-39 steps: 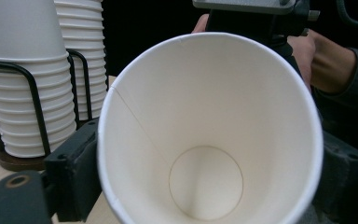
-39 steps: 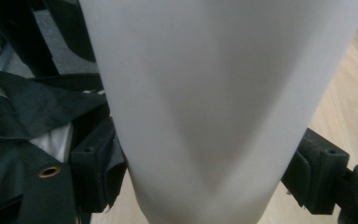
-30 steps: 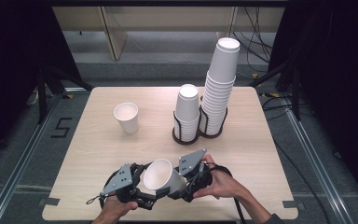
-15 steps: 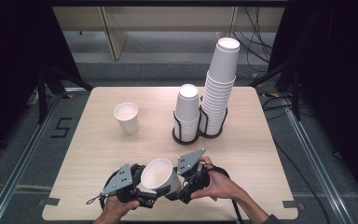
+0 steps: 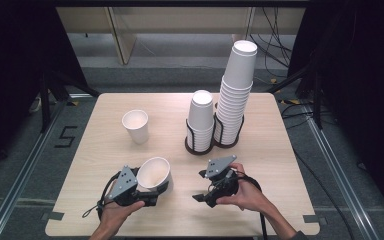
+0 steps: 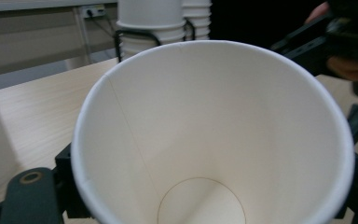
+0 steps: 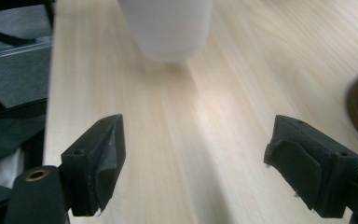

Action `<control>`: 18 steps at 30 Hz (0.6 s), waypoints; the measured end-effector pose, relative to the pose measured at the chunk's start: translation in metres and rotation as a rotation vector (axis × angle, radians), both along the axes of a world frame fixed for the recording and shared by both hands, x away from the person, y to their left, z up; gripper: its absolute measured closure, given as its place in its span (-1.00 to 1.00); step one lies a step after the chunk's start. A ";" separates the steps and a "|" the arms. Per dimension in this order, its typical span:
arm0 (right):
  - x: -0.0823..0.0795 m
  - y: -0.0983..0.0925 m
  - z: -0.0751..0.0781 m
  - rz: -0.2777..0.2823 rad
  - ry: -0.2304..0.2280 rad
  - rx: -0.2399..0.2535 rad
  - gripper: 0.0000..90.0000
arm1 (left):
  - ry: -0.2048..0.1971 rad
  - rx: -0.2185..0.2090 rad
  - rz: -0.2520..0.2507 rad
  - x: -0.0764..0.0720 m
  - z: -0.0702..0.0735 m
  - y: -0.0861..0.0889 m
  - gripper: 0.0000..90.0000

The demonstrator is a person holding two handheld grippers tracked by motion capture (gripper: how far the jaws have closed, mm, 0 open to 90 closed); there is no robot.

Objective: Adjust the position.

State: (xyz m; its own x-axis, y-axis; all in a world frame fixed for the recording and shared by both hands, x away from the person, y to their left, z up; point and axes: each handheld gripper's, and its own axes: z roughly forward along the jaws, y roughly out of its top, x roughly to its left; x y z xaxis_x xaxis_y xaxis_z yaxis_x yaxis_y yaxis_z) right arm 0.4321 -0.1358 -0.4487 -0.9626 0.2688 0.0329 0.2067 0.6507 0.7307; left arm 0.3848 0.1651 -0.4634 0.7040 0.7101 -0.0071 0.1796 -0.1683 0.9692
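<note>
A white paper cup (image 5: 154,172) lies tilted near the table's front edge, mouth toward the camera, with my left gripper (image 5: 152,188) shut on its lower part. In the left gripper view the cup's open mouth (image 6: 205,140) looms between the two black jaws, and the bottom is bare. My right gripper (image 5: 198,186) is a short way to the right of that cup, open, jaws pointing left, nothing between them. Between its spread jaws, the right gripper (image 7: 203,168) sees bare wood, and a second white cup (image 7: 168,28) stands farther off.
An upright white cup (image 5: 136,126) stands at the table's left middle. A black wire holder (image 5: 200,146) at the back centre carries a short cup stack (image 5: 201,117) and a tall one (image 5: 237,95). The table's front edge (image 5: 180,234) runs just below both hands.
Both grippers were together at the cup. Now the right gripper has drawn off to the right with nothing in it, and the left one has shifted left, keeping the cup.
</note>
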 end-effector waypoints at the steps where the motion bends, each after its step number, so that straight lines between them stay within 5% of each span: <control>1: 0.001 -0.003 0.000 -0.015 -0.004 -0.003 -0.57 | -0.001 0.014 0.022 0.002 -0.001 0.002 -0.63; 10: 0.003 -0.020 -0.006 -0.115 -0.021 -0.026 -0.60 | 0.021 0.074 0.153 0.013 -0.005 0.016 -0.63; 18: -0.001 -0.027 -0.010 -0.186 -0.014 -0.026 -0.60 | 0.034 0.082 0.219 0.018 -0.006 0.022 -0.63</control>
